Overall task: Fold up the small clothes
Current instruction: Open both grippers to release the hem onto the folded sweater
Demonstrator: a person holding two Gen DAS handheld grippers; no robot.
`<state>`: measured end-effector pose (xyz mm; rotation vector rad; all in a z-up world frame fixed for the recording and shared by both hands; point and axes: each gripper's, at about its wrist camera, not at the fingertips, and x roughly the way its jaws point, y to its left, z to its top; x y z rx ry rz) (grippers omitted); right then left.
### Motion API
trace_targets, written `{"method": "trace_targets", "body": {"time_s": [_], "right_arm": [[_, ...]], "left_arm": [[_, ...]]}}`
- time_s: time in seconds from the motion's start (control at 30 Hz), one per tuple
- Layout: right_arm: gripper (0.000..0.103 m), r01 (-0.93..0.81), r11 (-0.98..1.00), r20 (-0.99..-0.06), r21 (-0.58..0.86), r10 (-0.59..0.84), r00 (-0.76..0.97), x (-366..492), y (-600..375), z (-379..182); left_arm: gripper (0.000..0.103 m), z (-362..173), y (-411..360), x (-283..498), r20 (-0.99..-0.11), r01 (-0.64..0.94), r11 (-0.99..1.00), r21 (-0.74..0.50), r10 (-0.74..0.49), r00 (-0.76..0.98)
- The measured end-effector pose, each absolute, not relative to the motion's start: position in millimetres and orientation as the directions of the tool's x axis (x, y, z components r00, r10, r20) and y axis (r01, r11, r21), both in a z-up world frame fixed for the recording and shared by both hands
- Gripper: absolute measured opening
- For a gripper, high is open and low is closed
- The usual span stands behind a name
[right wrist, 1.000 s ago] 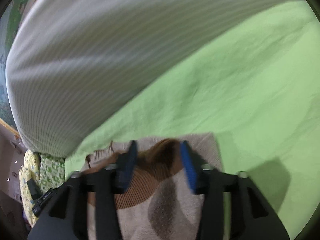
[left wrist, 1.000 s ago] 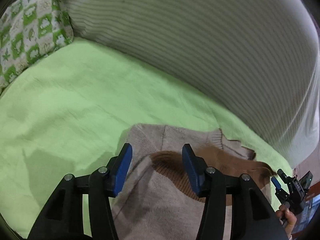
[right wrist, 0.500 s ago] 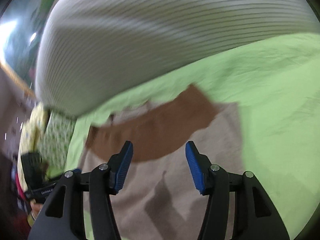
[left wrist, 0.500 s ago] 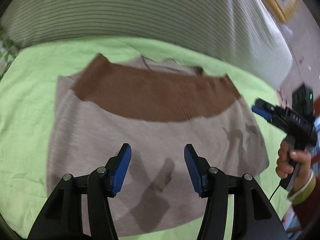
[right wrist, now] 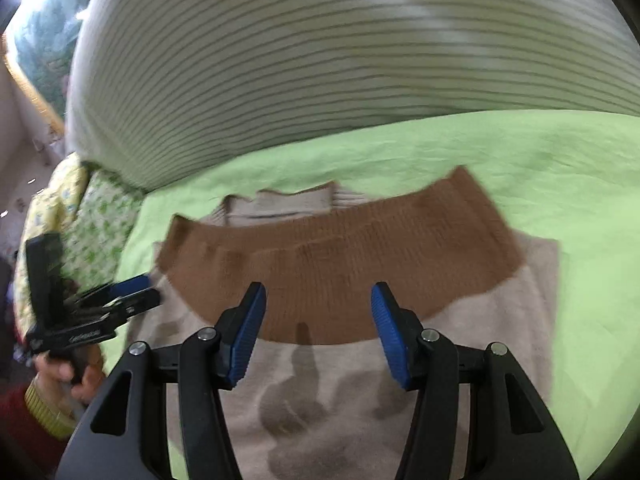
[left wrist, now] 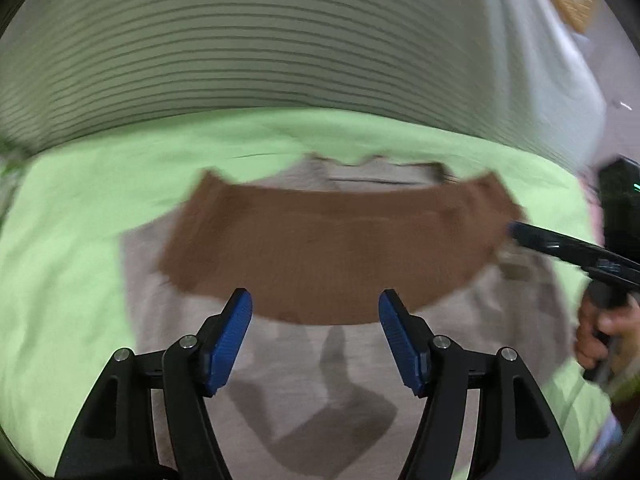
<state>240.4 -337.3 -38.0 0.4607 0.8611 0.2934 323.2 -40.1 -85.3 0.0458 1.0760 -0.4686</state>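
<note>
A small beige knit sweater with a wide brown ribbed band lies folded flat on the green sheet. It also shows in the right wrist view, brown band at the far side. My left gripper is open and empty, hovering above the beige part just short of the band. My right gripper is open and empty above the same area. The right gripper also shows at the right edge of the left wrist view, at the band's right end. The left gripper shows at the left of the right wrist view.
A large striped grey-white cushion rises behind the sweater, also in the right wrist view. A green-and-white patterned pillow lies at the far left. The green sheet extends around the sweater.
Both grippers have let go and drawn back from the sweater. The sweater, bunched between the fingers a second ago, now lies spread flat with the brown band across its far side.
</note>
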Motion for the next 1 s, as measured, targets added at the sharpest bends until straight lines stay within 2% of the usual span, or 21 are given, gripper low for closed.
{"method": "trace_targets", "body": {"time_s": [0.07,0.17,0.27,0.33,0.37,0.5,0.57,0.7,0.83,0.93,0.97,1.0], "right_arm": [[0.056,-0.133,0.862,-0.665,0.49,0.467,0.583,238,-329,-40],[0.055,-0.239,0.814,-0.634,0.529,0.567,0.526,221,-323,-45],[0.04,-0.339,0.808,-0.679,0.481,0.588,0.439,210,-301,-57],[0.027,-0.358,0.832,-0.74,0.424,0.546,0.392,219,-284,-72],[0.025,-0.354,0.84,-0.754,0.411,0.532,0.386,225,-280,-78],[0.01,-0.286,0.899,-0.773,0.332,0.433,0.464,251,-281,-82],[0.009,-0.227,0.934,-0.779,0.276,0.356,0.516,265,-287,-80],[0.001,-0.047,0.969,-0.775,0.244,0.224,0.591,286,-319,-81],[0.0,0.157,0.935,-0.754,0.319,0.15,0.64,286,-368,-79],[0.0,0.179,0.909,-0.723,0.376,0.167,0.671,272,-383,-69],[0.003,0.171,0.91,-0.715,0.378,0.17,0.678,266,-383,-65],[0.004,0.151,0.914,-0.704,0.377,0.176,0.688,256,-382,-56]], "left_arm": [[0.066,-85,-51,316,-0.842,0.49,0.824,-0.284,-0.459,0.285],[0.066,-89,-70,296,-0.831,0.6,0.735,-0.315,-0.519,0.201],[0.066,-109,-88,285,-0.866,0.648,0.716,-0.258,-0.469,0.173],[0.062,-129,-102,293,-0.906,0.639,0.748,-0.181,-0.38,0.188],[0.057,-137,-107,299,-0.914,0.634,0.76,-0.144,-0.348,0.21],[0.051,-138,-113,321,-0.904,0.562,0.827,0.019,-0.226,0.363],[0.051,-137,-112,335,-0.892,0.516,0.855,0.056,-0.19,0.41],[0.051,-139,-104,363,-0.864,0.389,0.904,0.176,-0.048,0.501],[0.051,-133,-91,380,-0.853,0.295,0.938,0.181,0.001,0.521],[0.05,-119,-77,379,-0.851,0.234,0.961,0.147,0.003,0.525],[0.044,-112,-70,374,-0.848,0.217,0.967,0.131,-0.004,0.529],[0.044,-103,-65,367,-0.845,0.201,0.973,0.109,-0.016,0.535]]}}
